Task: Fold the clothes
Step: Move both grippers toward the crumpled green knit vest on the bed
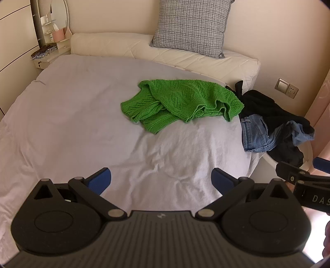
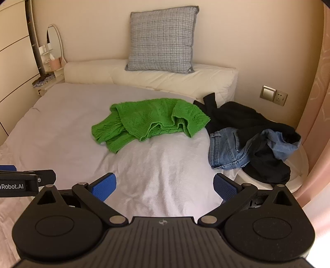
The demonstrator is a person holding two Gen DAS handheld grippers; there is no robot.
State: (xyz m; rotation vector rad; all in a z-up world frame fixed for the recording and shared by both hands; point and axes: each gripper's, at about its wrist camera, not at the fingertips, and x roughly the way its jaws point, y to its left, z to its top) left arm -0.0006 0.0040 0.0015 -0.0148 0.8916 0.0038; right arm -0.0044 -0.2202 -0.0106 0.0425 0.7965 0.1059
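1. My left hand-held gripper (image 1: 161, 181) hangs over the near part of the bed (image 1: 72, 115), tilted down, its blue pads spread wide with nothing between them but wrinkled sheet.
2. My right hand-held gripper (image 2: 165, 186) is just to the right of it, also over the near edge of the bed, and it too stands fully open and empty.
3. Each one shows at the edge of the other's view: the right one pokes in at the right side of the left wrist view, the left one at the left side of the right wrist view.
4. The green knitted sweater (image 1: 179, 102) lies crumpled on the sheet towards the far middle of the bed, well apart from both sets of pads.
5. To its right, at the bed's right edge, blue jeans (image 2: 229, 148) lie tangled with a black garment (image 2: 243, 115); part of that heap hangs over a white round thing beside the bed that I cannot identify.
6. A cream bolster (image 2: 156, 78) runs along the far end of the bed, and a grey checked cushion (image 2: 163, 39) leans on the wall above it.
7. Far left, a small shelf with an oval mirror (image 1: 59, 18) holds small items.
8. A wall switch and socket (image 2: 273, 94) sit on the right wall.
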